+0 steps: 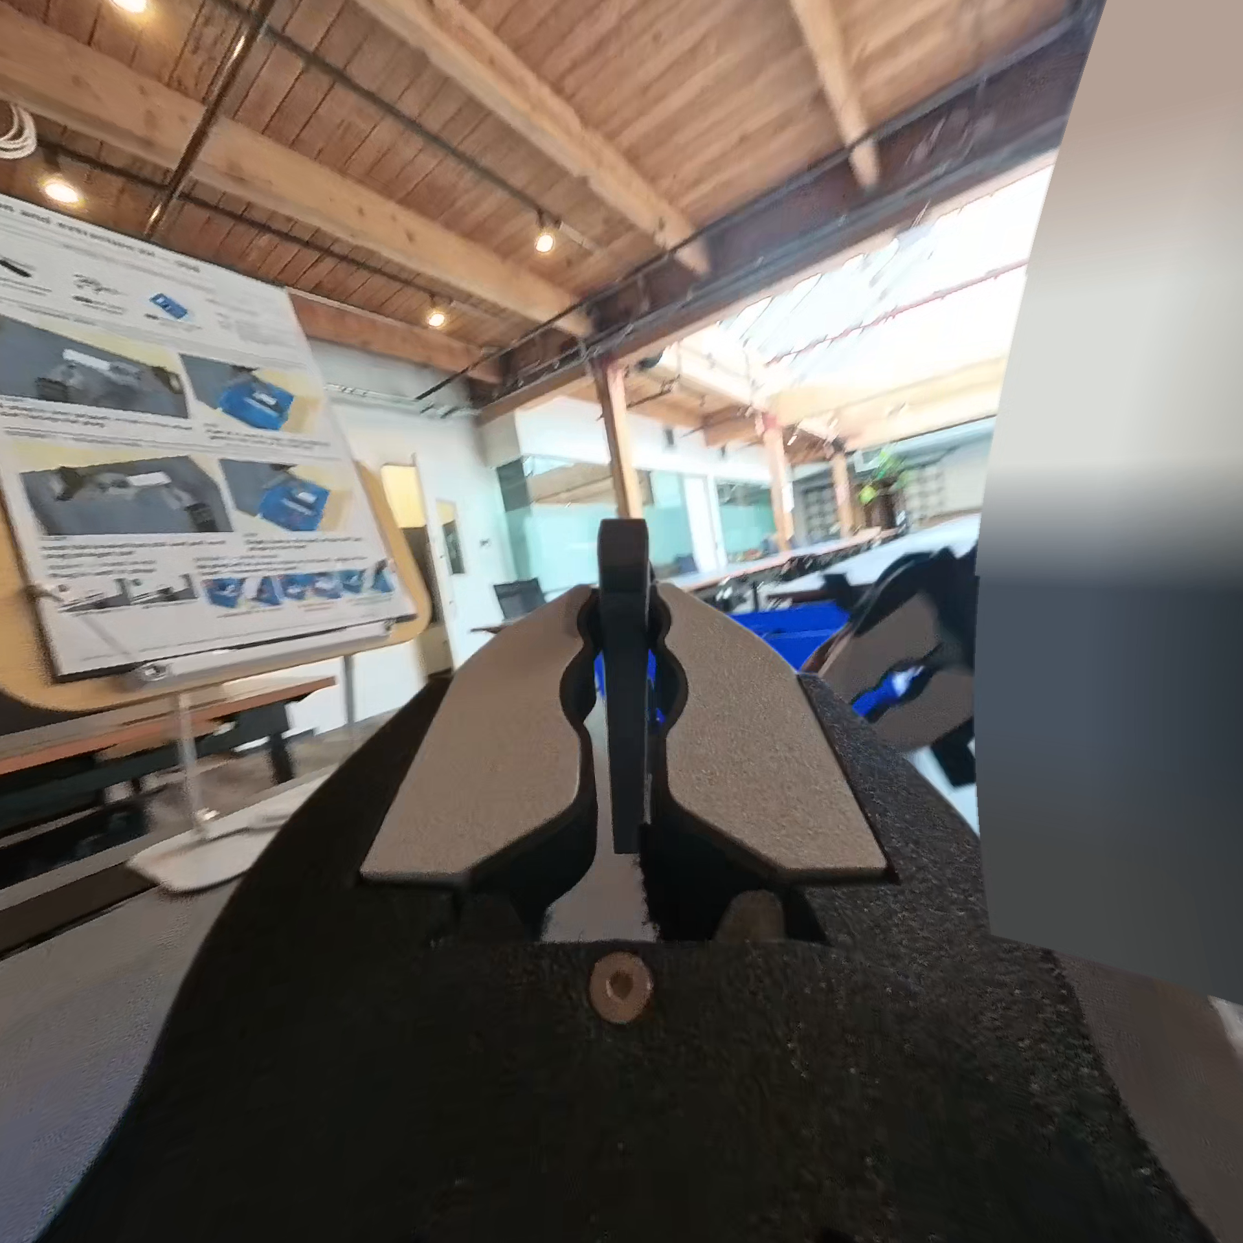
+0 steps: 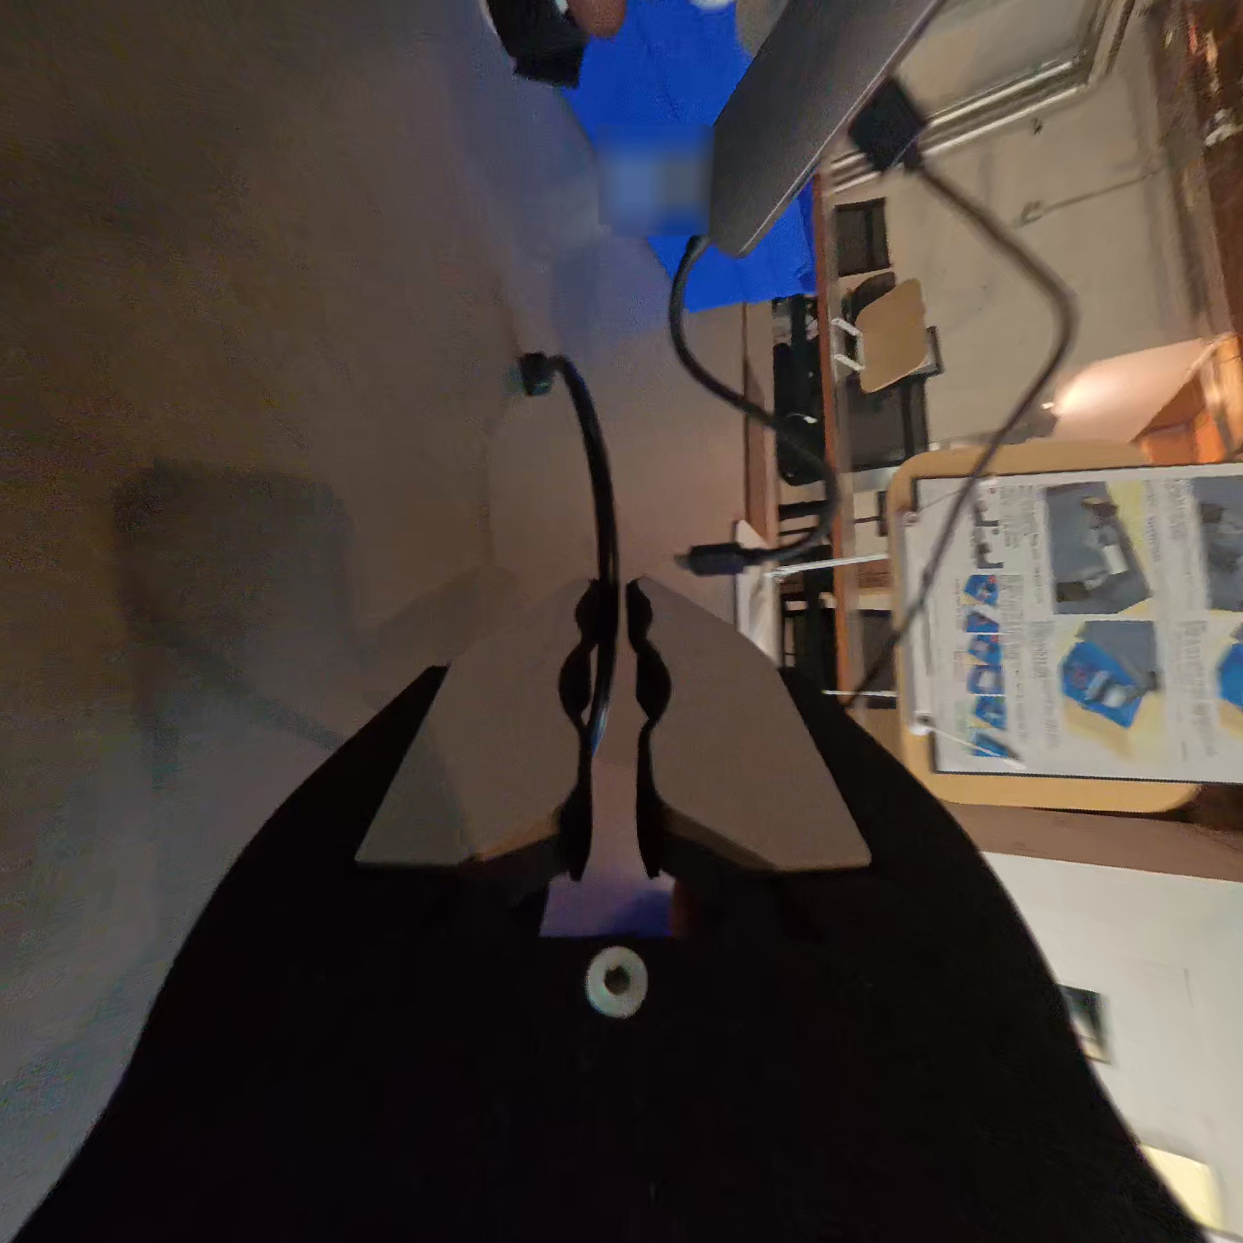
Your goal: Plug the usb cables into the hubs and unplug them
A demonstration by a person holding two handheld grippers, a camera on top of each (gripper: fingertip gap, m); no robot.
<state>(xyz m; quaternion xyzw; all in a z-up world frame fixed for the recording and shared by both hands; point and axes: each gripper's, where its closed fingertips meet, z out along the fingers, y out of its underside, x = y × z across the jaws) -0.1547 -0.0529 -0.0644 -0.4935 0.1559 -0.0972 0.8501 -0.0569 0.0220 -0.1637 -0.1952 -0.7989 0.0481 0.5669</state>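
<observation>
In the left wrist view my left gripper (image 1: 622, 595) is shut on a dark grey flat USB hub (image 1: 624, 572), seen edge-on and sticking out past the fingertips. The right gripper (image 1: 901, 666) shows blurred to its right. In the right wrist view, which is rolled sideways, my right gripper (image 2: 620, 586) is shut on a thin black USB cable (image 2: 600, 471). The cable arcs up to a free connector (image 2: 535, 375). A grey hub (image 2: 794, 121) hangs at the top. Its own lead (image 2: 686, 323) ends in a loose plug (image 2: 713, 559). A black plug (image 2: 884, 131) sits in the hub's side.
A blue bin (image 1: 794, 622) stands behind the grippers and also shows in the right wrist view (image 2: 672, 81). An instruction board on a stand (image 1: 175, 457) is at the left, and at the right of the right wrist view (image 2: 1076, 625). Desks and chairs stand farther off.
</observation>
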